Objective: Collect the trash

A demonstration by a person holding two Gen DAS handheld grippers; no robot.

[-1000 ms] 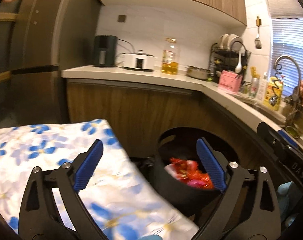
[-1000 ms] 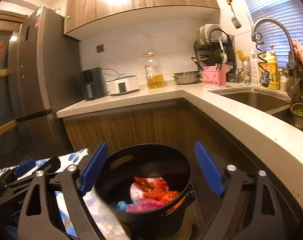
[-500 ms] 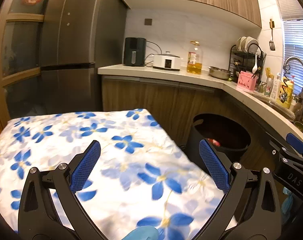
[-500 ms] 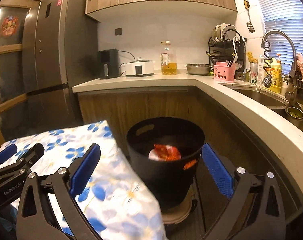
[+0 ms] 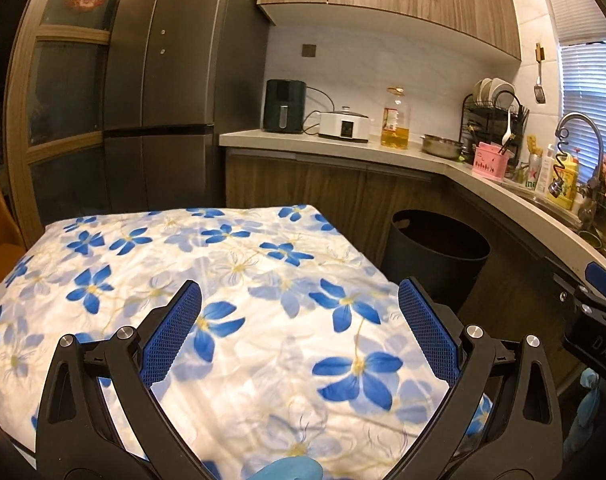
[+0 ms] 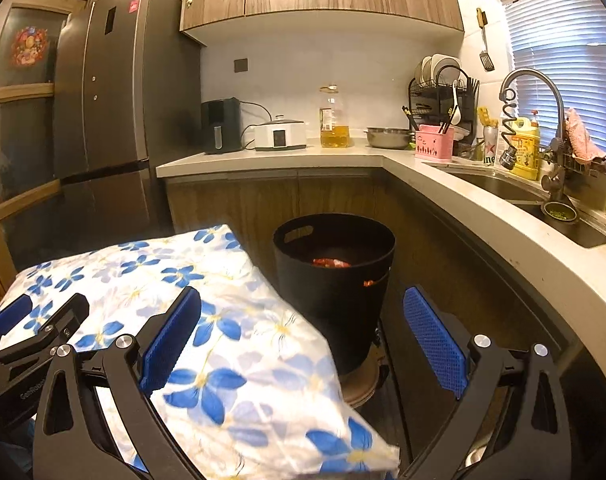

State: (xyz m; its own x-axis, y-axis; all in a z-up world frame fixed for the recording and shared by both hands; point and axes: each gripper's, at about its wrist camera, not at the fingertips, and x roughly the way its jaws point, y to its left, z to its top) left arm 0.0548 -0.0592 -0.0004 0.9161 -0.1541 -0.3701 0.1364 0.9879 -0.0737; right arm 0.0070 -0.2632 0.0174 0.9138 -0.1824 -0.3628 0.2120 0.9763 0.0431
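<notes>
right gripper [image 6: 303, 344]: spread wide, empty | round black plastic trash bin [image 6: 335, 276]: twelve o'clock, nearer right | left gripper [image 5: 299, 334]: spread, empty

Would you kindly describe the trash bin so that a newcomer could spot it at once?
Find the counter with wood-fronted cabinets below it. On the floor in front of them, beside the flowered tablecloth, stands the bin. It is the only round black tub there, with a slot handle near its rim and red trash inside.

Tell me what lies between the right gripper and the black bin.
In the right wrist view, a corner of the flowered cloth lies between the open right gripper and the black bin; beyond it, bare floor.
</notes>
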